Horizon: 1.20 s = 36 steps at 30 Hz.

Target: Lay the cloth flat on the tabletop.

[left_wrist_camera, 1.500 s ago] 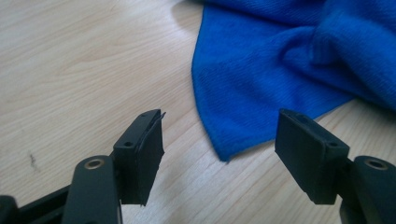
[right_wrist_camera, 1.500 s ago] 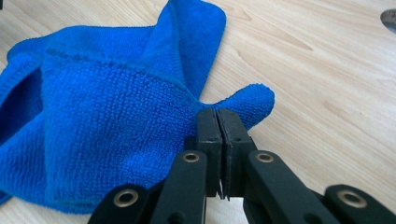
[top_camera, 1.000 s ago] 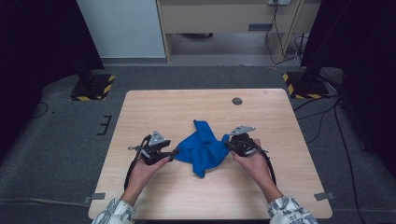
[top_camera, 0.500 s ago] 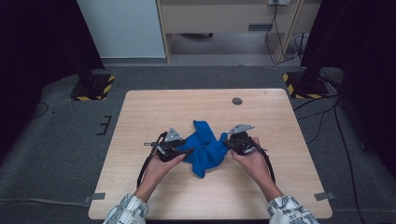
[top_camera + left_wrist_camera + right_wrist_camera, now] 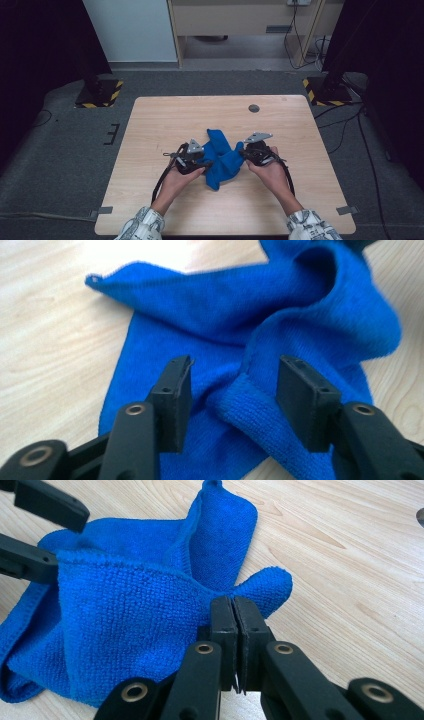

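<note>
Each gripper, left gripper [image 5: 204, 161] and right gripper [image 5: 243, 151], has black jaws with brass rivets, a grey three-cornered plate, a black cable; patterned white sleeves.

Fuzzy blue cloth [image 5: 130, 625], matt wooden table [image 5: 165, 120]

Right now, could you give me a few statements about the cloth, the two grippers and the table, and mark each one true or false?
1. The right gripper is shut on an edge of the blue cloth. True.
2. The left gripper is clamped on the cloth. False: its jaws stand apart, with a fold of cloth between them.
3. The cloth lies flat and smooth on the table. False: it is bunched and folded, partly lifted.
4. A small dark round disc sits on the table beyond the cloth. True.
5. The cloth is red. False: it is blue.
</note>
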Motion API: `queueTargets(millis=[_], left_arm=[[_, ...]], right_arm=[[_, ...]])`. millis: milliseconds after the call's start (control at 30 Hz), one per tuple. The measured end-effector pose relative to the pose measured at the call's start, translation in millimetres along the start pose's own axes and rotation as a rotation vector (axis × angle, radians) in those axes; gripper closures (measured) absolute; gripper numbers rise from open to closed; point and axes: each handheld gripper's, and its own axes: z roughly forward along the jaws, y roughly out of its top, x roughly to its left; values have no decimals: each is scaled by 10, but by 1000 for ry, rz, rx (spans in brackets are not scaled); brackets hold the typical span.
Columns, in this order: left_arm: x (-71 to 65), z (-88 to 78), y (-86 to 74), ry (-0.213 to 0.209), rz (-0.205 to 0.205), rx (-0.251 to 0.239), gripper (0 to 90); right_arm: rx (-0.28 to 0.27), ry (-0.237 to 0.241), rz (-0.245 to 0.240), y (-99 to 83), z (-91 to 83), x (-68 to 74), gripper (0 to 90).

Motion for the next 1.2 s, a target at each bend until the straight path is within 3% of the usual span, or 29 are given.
queueTargets(millis=[133, 167, 300, 433, 633, 733, 833, 1000, 1100, 1200], left_arm=[[3, 17, -56, 4, 16, 30, 582], [11, 3, -85, 19, 19, 34, 648], [32, -10, -126, 6, 25, 52, 763], [41, -62, -140, 7, 22, 24, 852], [68, -190, -135, 28, 36, -14, 872], [149, -332, -132, 70, 24, -62, 878], [222, -412, -163, 83, 15, -73, 880], [276, -394, -260, 82, 12, -43, 879], [293, -370, -314, 79, 11, -27, 879], [307, -349, -353, 94, 45, 2, 879]], right_arm=[[-1, -4, 0, -5, -10, -15, 884], [1, -6, 3, -12, -18, -27, 885], [3, -11, 8, -33, -24, -49, 887], [0, -13, 8, -41, -38, -57, 888], [-4, -20, 19, -58, -104, -78, 888], [-2, -24, 26, -86, -149, -80, 888], [2, -19, 37, -137, -183, -48, 888], [14, -7, 37, -195, -148, 5, 885], [16, -5, 42, -199, -40, -2, 883], [25, 2, 39, -182, 32, 3, 879]])
